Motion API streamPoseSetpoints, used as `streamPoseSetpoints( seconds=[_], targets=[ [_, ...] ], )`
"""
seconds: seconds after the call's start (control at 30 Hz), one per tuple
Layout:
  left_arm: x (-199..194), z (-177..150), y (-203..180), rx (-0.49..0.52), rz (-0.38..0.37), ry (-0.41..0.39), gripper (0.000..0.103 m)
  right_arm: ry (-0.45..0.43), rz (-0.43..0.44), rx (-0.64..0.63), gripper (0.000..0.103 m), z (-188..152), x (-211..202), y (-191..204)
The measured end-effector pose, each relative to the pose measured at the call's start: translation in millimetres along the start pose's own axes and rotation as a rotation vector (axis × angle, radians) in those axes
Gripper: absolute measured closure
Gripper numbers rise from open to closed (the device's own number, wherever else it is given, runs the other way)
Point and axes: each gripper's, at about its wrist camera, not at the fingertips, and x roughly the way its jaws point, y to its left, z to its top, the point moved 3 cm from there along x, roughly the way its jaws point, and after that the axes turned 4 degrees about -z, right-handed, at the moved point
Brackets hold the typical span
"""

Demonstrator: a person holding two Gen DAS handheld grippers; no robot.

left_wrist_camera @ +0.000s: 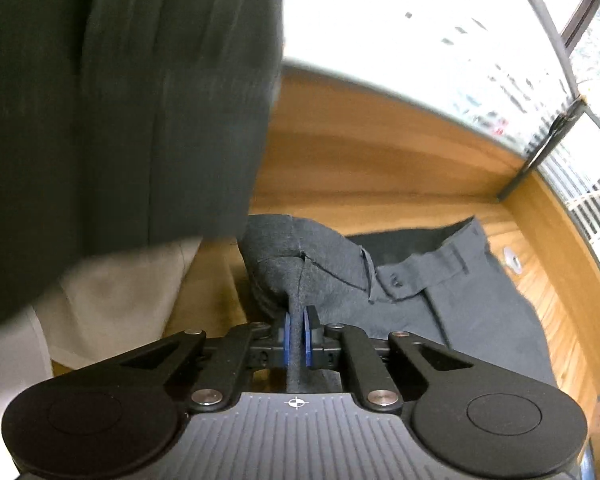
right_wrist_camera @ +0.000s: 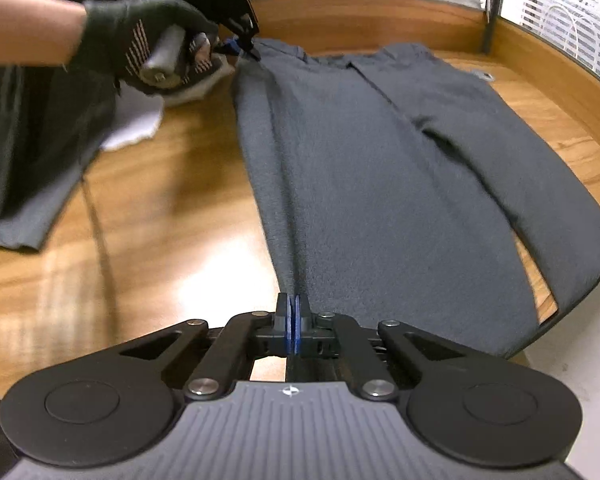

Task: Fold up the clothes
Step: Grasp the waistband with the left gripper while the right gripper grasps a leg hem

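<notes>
Grey trousers (right_wrist_camera: 379,168) lie flat on the wooden table (right_wrist_camera: 140,208), long axis running straight ahead of our right gripper (right_wrist_camera: 294,320) toward the left gripper (right_wrist_camera: 244,46). Our right jaws are closed on the hem end of the nearer leg, cloth pinched between the blue pads. Our left gripper (left_wrist_camera: 298,336), held in a gloved hand (right_wrist_camera: 140,48), is clamped on a ridge of fabric at the waistband (left_wrist_camera: 419,256) corner, button just right of the jaws. So we hold both ends of one long edge; the other leg lies to the right of both jaws. Likely next: carry this edge rightward over it. Dark clothing (left_wrist_camera: 120,100) hangs left.
</notes>
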Motion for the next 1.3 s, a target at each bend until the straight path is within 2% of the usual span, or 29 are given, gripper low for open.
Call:
streamPoseSetpoints(
  seconds=[0.13,0.27,0.4,0.53,0.73,0.83,0.97,1.07,1.13,1.17,1.23,1.3],
  targets=[
    [-22,17,-7,-0.01,0.025,-0.029,0.097,-0.042,0.079,0.026,0.102,26,-36,-9],
    [-61,39,-27,0.017,0.024,-0.107,0.097,-0.091,0.103,0.049,0.102,54,-70,-26],
    [-90,60,-61,0.009,0.015,-0.208,0.101,-0.116,0.075,0.079,0.102,79,-96,-65],
    [-97,80,-112,0.072,-0.022,-0.302,0.101,-0.129,0.025,0.133,0.102,94,-114,-121],
    [-51,77,-166,0.125,-0.033,-0.206,0.101,-0.094,-0.028,0.199,0.102,107,-93,-215],
    [-38,65,-162,0.1,-0.013,-0.132,0.1,-0.068,-0.009,0.202,0.102,109,-77,-252],
    [-27,40,-147,0.089,0.031,-0.07,0.098,-0.041,0.024,0.189,0.102,113,-58,-282],
    [-32,27,-128,0.065,0.059,-0.04,0.087,-0.033,0.036,0.2,0.102,116,-44,-290],
    [-41,21,-113,0.043,0.084,-0.029,0.075,-0.029,0.037,0.209,0.102,116,-39,-297],
    [-49,20,-105,0.029,0.097,-0.028,0.072,-0.026,0.038,0.216,0.102,115,-36,-299],
    [-63,15,-90,-0.001,0.124,-0.032,0.06,-0.018,0.039,0.227,0.102,114,-31,-304],
    [-77,7,-77,-0.026,0.143,-0.049,0.053,-0.01,0.035,0.228,0.102,113,-26,-307]
  ],
)
